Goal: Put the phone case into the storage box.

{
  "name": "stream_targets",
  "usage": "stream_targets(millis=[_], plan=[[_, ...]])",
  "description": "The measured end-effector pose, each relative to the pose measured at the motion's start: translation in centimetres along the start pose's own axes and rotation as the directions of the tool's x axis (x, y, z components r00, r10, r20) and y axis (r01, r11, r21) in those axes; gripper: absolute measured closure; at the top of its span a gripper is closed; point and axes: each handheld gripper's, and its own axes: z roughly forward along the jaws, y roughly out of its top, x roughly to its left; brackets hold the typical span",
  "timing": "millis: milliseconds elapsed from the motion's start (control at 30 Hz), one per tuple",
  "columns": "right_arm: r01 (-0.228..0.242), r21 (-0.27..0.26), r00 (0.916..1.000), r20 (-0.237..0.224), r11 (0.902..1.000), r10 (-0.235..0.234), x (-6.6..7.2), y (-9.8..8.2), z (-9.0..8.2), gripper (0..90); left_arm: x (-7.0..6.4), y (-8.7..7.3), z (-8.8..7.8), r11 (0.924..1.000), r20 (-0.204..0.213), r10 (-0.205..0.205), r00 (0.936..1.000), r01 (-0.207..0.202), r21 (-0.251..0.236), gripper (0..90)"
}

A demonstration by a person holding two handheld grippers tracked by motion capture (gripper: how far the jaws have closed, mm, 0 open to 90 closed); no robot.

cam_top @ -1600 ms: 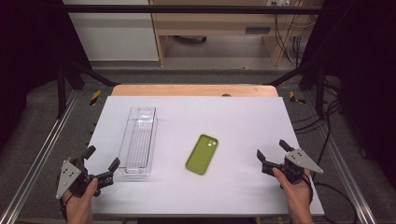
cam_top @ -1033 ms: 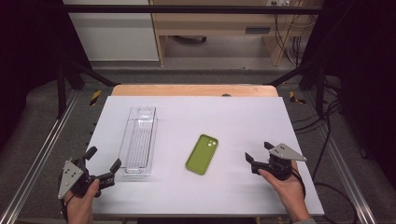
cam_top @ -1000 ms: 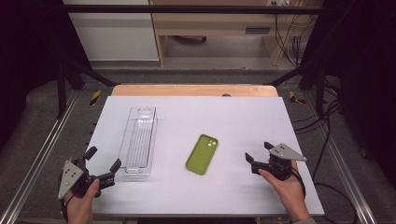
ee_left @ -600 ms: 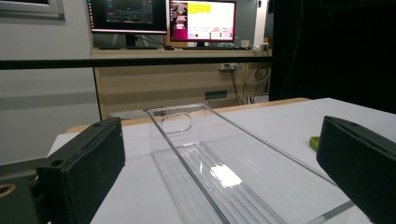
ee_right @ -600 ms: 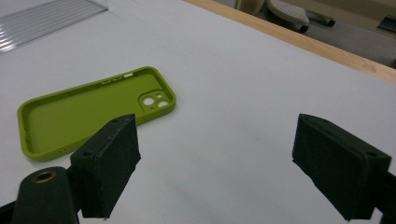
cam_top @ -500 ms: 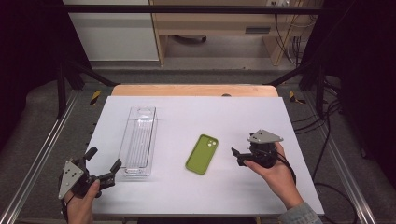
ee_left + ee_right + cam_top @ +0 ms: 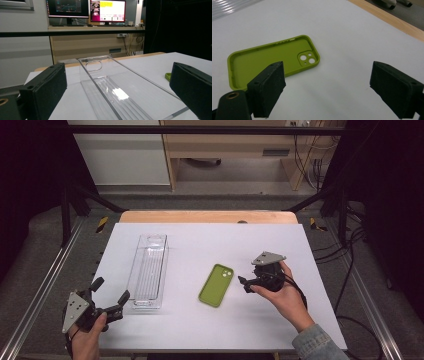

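A lab or recording workshop, not a home. White-topped table boxed in by a black metal frame with aluminium rails along both side edges. Black curtains left and right. Cables trailing over grey floor past the right edge. Beyond the far edge, a wooden bench carrying two lit monitors.

White table with a clear plastic tray at left and a green phone case near centre.
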Motion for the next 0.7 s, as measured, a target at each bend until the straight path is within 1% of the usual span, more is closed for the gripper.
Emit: stream_targets(millis=[100,267,300,333,467,533,567,600,700], plan=[[0.005,0.016,0.9999,-0.012,0.9999,-0.005,0.1,0.2,0.5,13.0,0.0,0.0,0.0,1.0,0.0,-0.001,1.0,0.001,0.0,0.5],[0.002,0.029,0.9998,-0.022,0.9996,-0.001,0.1,0.4,1.0,13.5,0.0,0.0,0.0,1.0,0.001,-0.001,1.0,0.001,0.002,0.5],[-0.002,0.023,0.9997,-0.024,0.9997,0.003,0.1,0.4,1.2,13.7,0.0,0.0,0.0,1.0,0.001,-0.001,1.0,0.001,0.002,0.6],[-0.011,0.029,0.9995,-0.029,0.9995,0.011,0.1,0.6,1.4,14.6,0.0,0.0,0.0,1.0,0.001,0.0,1.0,0.0,0.003,0.5],[-0.018,0.027,0.9991,-0.037,0.9995,0.019,0.0,0.8,1.8,16.0,0.0,0.0,0.0,1.0,0.002,0.001,1.0,-0.001,0.004,0.5],[-0.023,0.035,0.9988,-0.043,0.9991,0.025,0.0,0.9,2.0,16.6,0.0,0.0,0.1,1.0,0.002,0.001,1.0,-0.001,0.004,0.5],[-0.017,0.037,0.9988,-0.046,0.9992,0.018,-0.1,1.0,2.1,17.2,0.0,0.0,0.1,1.0,0.003,0.002,1.0,-0.002,0.004,0.5],[-0.02,0.031,0.9987,-0.046,0.9993,0.021,0.0,1.1,2.3,17.7,0.0,0.0,0.1,1.0,0.002,0.002,1.0,-0.002,0.004,0.5],[-0.019,0.036,0.9984,-0.052,0.9992,0.021,0.0,1.4,2.7,19.9,0.0,0.0,0.1,1.0,0.003,0.003,1.0,-0.003,0.005,0.6]])
